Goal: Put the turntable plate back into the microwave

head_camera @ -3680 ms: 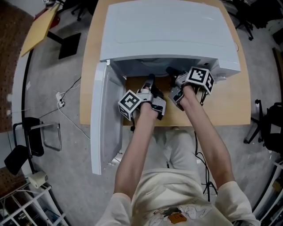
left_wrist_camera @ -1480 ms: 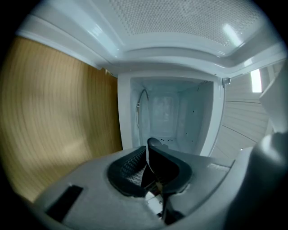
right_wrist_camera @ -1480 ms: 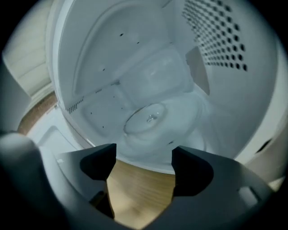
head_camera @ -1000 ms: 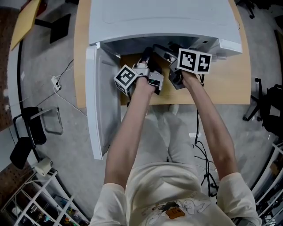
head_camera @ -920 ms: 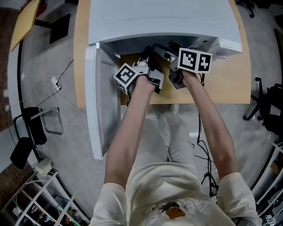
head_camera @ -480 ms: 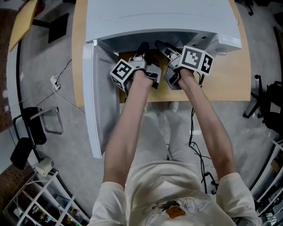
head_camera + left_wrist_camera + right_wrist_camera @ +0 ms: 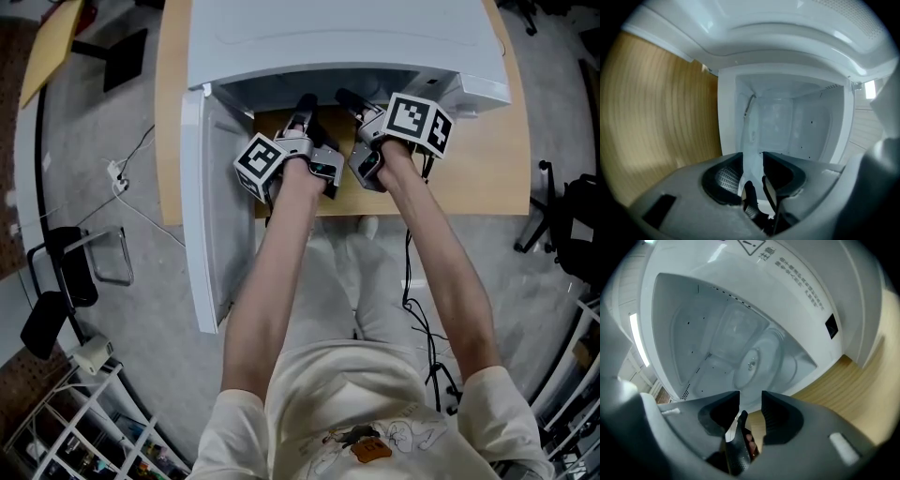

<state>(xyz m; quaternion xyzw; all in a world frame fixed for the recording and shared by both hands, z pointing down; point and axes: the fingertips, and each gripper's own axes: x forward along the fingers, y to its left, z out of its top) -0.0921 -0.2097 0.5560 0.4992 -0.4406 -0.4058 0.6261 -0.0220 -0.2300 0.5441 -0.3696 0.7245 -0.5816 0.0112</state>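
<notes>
Microwave (image 7: 328, 37) open; turntable plate (image 7: 753, 359) lies flat on its floor. Your left gripper (image 7: 752, 157) is opening its jaws, probably to free the rim; right gripper (image 7: 750, 394) is closing, nothing between.

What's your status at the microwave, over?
Left gripper opening, right gripper closing, both empty at the cavity mouth. Turntable plate lying inside the microwave. Door open, nothing blocking.
</notes>
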